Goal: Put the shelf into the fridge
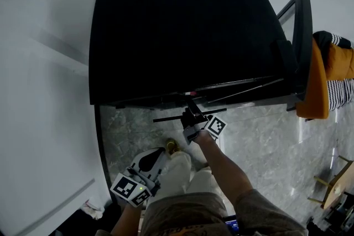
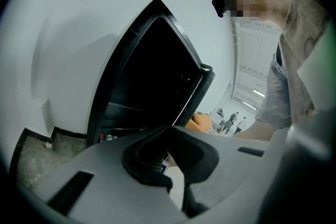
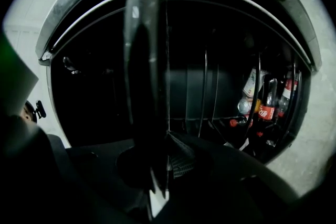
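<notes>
While the right gripper (image 1: 193, 120) is clamping the front edge of the shelf (image 1: 166, 118), that shelf is lying level at the mouth of the black fridge (image 1: 177, 30), partly over the marble floor (image 1: 260, 141). Seen along the jaws, the shelf (image 3: 144, 60) is standing edge-on between them, with wire racks (image 3: 205, 92) and bottles (image 3: 265, 102) showing inside the cabinet. The fridge door (image 1: 301, 36) is standing open at the right. The left gripper (image 1: 148, 158) is hovering low beside the person's leg (image 1: 177, 171), its jaws pressed together on nothing.
</notes>
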A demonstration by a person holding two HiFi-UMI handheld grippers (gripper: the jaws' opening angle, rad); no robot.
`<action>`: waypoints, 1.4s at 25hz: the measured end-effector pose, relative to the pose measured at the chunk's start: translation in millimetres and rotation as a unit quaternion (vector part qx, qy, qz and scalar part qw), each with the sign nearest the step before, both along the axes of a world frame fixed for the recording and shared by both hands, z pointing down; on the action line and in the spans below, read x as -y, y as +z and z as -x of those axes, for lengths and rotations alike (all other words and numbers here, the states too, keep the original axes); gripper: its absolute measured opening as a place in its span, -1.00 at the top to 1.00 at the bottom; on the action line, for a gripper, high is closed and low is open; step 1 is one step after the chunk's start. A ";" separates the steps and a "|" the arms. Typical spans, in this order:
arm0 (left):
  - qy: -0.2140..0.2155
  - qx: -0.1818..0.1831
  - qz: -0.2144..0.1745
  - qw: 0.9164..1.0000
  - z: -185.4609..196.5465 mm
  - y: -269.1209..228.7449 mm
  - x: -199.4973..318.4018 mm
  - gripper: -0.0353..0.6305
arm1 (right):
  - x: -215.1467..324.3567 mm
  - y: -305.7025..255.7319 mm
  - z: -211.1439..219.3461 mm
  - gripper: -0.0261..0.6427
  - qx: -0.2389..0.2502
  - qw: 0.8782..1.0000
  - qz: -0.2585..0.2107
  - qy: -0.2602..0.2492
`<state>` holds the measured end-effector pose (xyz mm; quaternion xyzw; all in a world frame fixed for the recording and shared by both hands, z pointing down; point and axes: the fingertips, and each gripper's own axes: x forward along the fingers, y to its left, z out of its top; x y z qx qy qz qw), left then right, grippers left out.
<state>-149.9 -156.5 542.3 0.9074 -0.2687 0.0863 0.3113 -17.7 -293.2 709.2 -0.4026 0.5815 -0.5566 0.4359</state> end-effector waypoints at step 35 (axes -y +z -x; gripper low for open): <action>-0.004 0.004 0.003 1.000 5.8 3.6 5.0 0.88 | 89.6 1.8 -15.5 0.84 -0.004 1.000 0.026 0.006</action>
